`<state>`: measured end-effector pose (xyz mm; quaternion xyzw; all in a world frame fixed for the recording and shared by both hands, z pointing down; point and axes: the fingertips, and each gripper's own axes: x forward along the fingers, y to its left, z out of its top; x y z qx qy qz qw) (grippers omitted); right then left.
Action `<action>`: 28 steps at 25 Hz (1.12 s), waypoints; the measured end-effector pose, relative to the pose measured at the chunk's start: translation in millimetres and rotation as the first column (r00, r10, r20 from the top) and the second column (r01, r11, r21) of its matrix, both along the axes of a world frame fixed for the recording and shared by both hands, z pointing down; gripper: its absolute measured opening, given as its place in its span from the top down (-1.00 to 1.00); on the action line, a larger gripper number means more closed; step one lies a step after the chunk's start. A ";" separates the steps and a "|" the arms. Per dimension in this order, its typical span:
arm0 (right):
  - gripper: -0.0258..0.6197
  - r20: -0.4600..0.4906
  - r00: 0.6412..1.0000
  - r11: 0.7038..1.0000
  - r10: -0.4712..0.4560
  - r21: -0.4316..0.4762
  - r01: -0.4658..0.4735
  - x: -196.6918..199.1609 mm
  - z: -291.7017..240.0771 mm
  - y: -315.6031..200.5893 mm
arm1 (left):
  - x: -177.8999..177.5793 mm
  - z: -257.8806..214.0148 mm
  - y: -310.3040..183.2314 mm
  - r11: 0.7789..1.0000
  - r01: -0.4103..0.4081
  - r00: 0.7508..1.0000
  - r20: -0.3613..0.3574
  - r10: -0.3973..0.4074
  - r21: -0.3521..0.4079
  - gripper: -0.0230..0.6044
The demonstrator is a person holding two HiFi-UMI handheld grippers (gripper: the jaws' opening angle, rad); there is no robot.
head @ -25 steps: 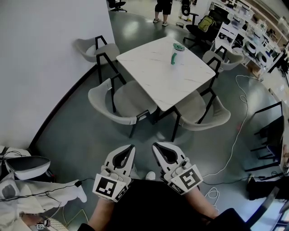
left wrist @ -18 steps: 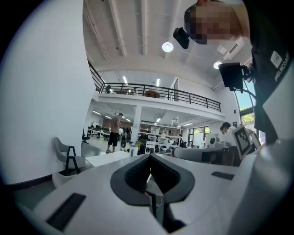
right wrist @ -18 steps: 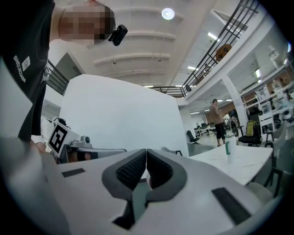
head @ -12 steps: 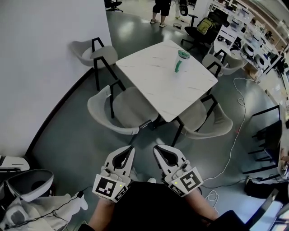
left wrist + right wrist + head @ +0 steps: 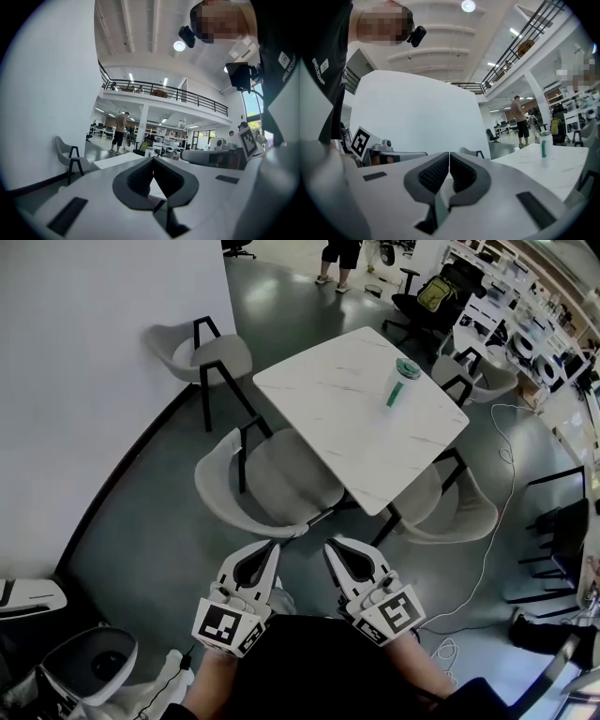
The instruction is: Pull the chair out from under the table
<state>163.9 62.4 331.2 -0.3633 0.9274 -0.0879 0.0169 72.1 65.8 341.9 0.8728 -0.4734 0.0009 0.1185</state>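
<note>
Below the head camera, low in its view: left tongs [image 5: 266,549] and right tongs [image 5: 336,547] side by side, pointing about level over the grey floor [image 5: 159,549] toward the white square desk [image 5: 337,399]

Both tongs pressed together, nothing pinched. Each gripper view shows its jaws meeting at the tips, only the room beyond

Grey shell chairs stand around the desk. The near-left chair [image 5: 246,498] sits at the desk's near-left side, with its seat partly tucked under the top and its curved back turned toward the person. It lies just ahead of the left tongs and a little to their left, not touching. The near-right chair [image 5: 459,512] sits at the near-right side, ahead and well to the right of the right tongs. A third chair stands apart by the white wall [image 5: 94,381]. A cup [image 5: 401,382] with a green lid is upright on the far-right part of the desk

Judgement: no chair is touched yet, so the pull has not begun. The near-left chair looks the likely target, with the left hand nearer to it. Its back rim runs crosswise to the line of the tongs, so it offers itself as a bar across their path. The tongs would have to spread before closing over that rim. The pull would then run back toward the person, away from the desk's edge
</note>
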 end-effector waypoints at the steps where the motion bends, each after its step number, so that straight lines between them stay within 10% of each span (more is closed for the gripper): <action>1: 0.88 0.000 1.000 1.000 0.003 -0.003 -0.003 -6.5 1.1 -6.5 | -7.4 1.6 -6.0 1.000 -0.001 1.000 0.001 0.001 -0.003 0.91; 16: 0.87 -0.076 0.997 0.999 -0.005 -0.054 0.001 -97.7 30.5 -65.1 | -128.9 55.3 -70.5 0.985 0.062 0.998 -0.023 -0.066 -0.158 0.90; 28: 0.83 -0.131 0.983 0.974 -0.129 -0.205 0.100 -130.5 107.7 -108.3 | -196.8 120.3 -110.3 0.911 0.255 0.967 0.063 -0.248 -0.323 0.62</action>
